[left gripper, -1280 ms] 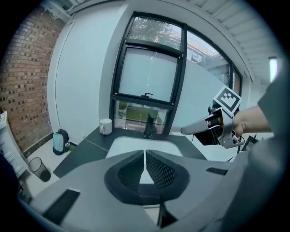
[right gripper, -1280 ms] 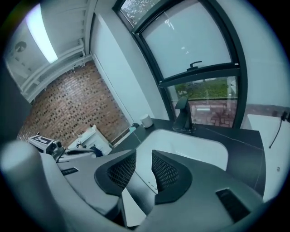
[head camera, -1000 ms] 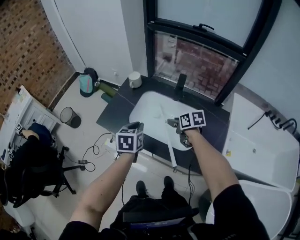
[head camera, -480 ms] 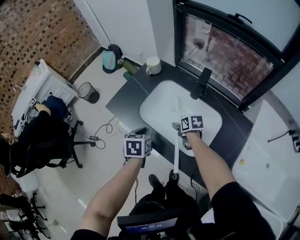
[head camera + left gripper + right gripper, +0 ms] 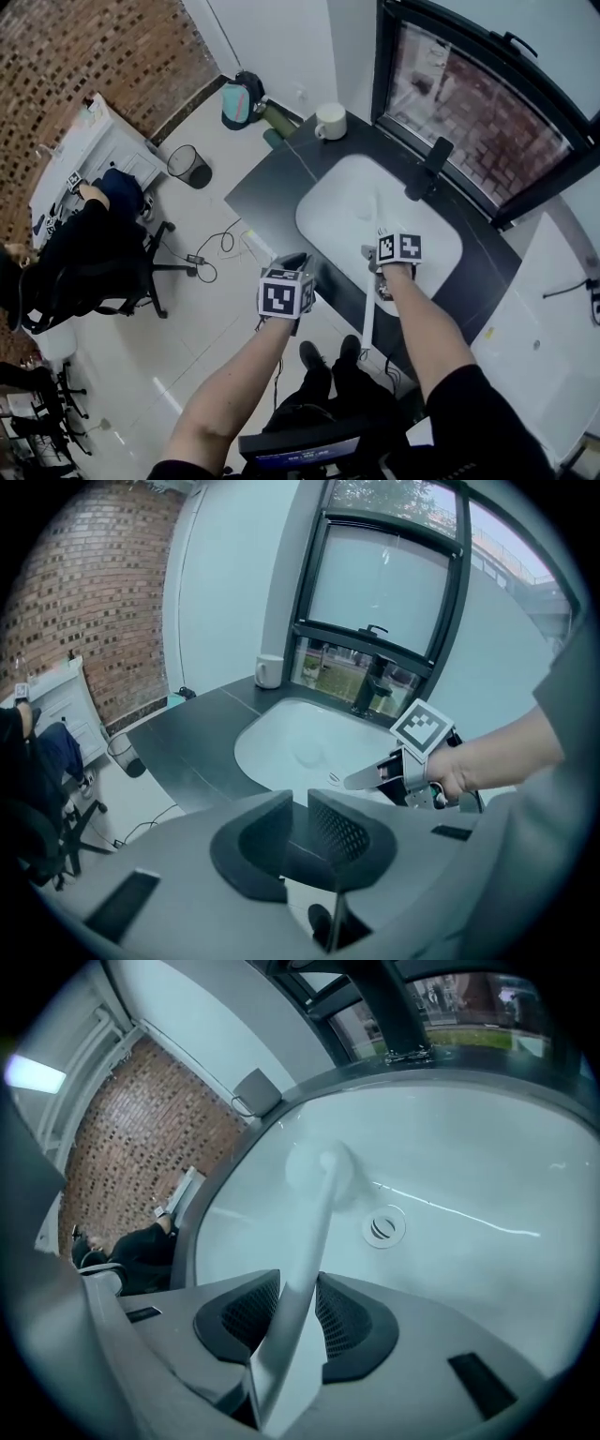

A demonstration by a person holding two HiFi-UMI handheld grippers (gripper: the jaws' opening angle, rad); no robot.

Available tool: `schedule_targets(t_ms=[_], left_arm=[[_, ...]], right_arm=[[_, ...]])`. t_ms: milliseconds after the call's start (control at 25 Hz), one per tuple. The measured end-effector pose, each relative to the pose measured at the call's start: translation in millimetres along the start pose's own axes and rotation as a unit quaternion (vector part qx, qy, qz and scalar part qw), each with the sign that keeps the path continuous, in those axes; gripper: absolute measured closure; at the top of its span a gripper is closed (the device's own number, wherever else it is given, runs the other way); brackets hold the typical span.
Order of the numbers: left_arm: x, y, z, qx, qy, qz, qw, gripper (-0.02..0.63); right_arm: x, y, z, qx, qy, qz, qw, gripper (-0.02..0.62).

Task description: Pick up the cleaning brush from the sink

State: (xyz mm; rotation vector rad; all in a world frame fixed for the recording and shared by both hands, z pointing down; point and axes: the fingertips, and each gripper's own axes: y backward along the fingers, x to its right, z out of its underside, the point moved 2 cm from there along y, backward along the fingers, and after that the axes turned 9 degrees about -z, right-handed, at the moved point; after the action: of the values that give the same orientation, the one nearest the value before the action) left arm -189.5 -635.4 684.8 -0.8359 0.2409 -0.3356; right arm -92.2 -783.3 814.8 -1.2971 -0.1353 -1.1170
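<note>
The cleaning brush (image 5: 367,326) is a long white stick. Its handle runs between the pads of my right gripper (image 5: 375,253), its near end pointing back toward me. In the right gripper view the handle (image 5: 314,1232) fills the gap of the right gripper (image 5: 298,1302), whose jaws are closing on it. The brush head (image 5: 324,1161) rests in the white sink (image 5: 469,1166) near the drain (image 5: 383,1227). My left gripper (image 5: 298,262) hovers over the dark counter's front edge, left of the sink (image 5: 337,202). The left gripper (image 5: 295,803) has a narrow gap and nothing in it.
A black faucet (image 5: 427,169) stands behind the sink under the window. A white mug (image 5: 330,122) sits at the counter's far left corner. On the floor to the left are a person in an office chair (image 5: 84,253), a waste bin (image 5: 187,166) and cables.
Both grippers have come down toward the counter and sink. The brush handle has stayed in the right gripper, its head now down in the basin. The head view has shifted right.
</note>
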Motion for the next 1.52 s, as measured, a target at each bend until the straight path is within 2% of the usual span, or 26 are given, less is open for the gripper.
schedule_targets(t_ms=[80,160,280,480,600,880,1000,1120,1240,1360,1520], left_arm=[[-2,0,-2,0.004,-0.009,0.001,1.0000,0.548],[-2,-1,-6,0.007,0.004,0.006,0.9999,0.548],[-3,6,-11,0.009,0.007,0.005,0.9999,0.548],[-4,48,-35,0.031,-0.005,0.013,0.9994,0.548],[-12,83,-42,0.051,-0.015,0.024,0.9983,0.548],[-69,175,-13,0.095,-0.060,0.090,0.9896,0.548],[-110,221,15,0.114,-0.099,0.119,0.9812,0.548],[-143,260,43,0.130,-0.137,0.140,0.9721,0.548],[-164,295,63,0.131,-0.140,0.155,0.9692,0.548],[-151,328,77,0.144,-0.132,0.172,0.9654,0.548],[-122,370,94,0.168,-0.135,0.185,0.9589,0.549]], right_arm=[[3,2,-2,0.005,-0.017,0.009,1.000,0.490],[9,5,-4,0.011,-0.029,0.020,0.999,0.514],[9,12,-4,0.016,-0.026,0.031,0.999,0.520],[-22,53,-11,0.049,-0.038,0.040,0.997,0.523],[-57,79,3,0.070,-0.040,0.045,0.996,0.523],[-182,104,77,0.138,-0.040,0.070,0.987,0.523],[-245,107,126,0.187,-0.055,0.088,0.977,0.523],[-304,121,170,0.250,-0.064,0.101,0.961,0.523],[-358,137,204,0.281,-0.058,0.092,0.954,0.522],[-383,173,240,0.290,-0.028,0.102,0.951,0.523],[-400,219,284,0.294,0.021,0.138,0.945,0.522]])
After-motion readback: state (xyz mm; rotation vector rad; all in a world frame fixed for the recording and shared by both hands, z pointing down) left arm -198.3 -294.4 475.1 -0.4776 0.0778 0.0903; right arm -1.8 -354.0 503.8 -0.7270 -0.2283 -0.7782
